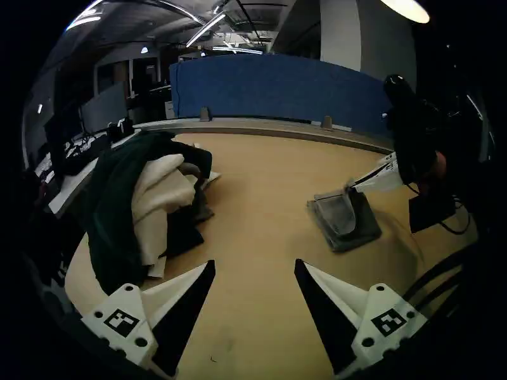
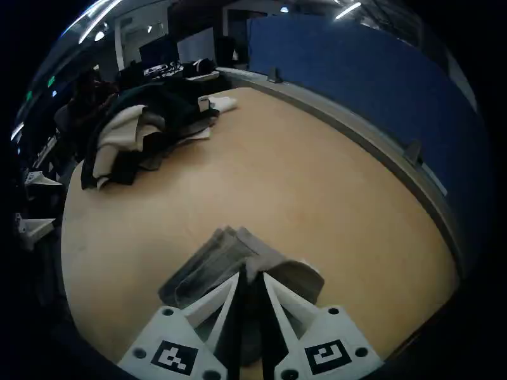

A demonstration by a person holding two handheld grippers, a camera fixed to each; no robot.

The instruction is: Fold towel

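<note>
Two lots of cloth lie on the wooden table in your left gripper view. Far left there's the pile, dark green draped over cream with something darker underneath, heaped near the table's left edge. Come across to the bottom middle: your left gripper has its fingers spread wide, with nothing between them but bare tabletop. Right of centre lies the grey towel, folded into a small thick pad well apart from the pile, its top layer curling up off the stack. Just right of that, your right gripper comes in from the side and its white tips meet that lifted edge; the rest of it goes dark and is hard to make out. Behind it all a blue partition runs along the table's far edge. Over in the right gripper view, the pile sits at upper left and open tabletop spreads through the middle. At the bottom the towel is right at your fingers. They stand narrow, nearly together, with a raised fold of grey cloth pinched between them. The rest of the layered pad rests on the table just ahead and to the left. The partition runs down the right side.
</note>
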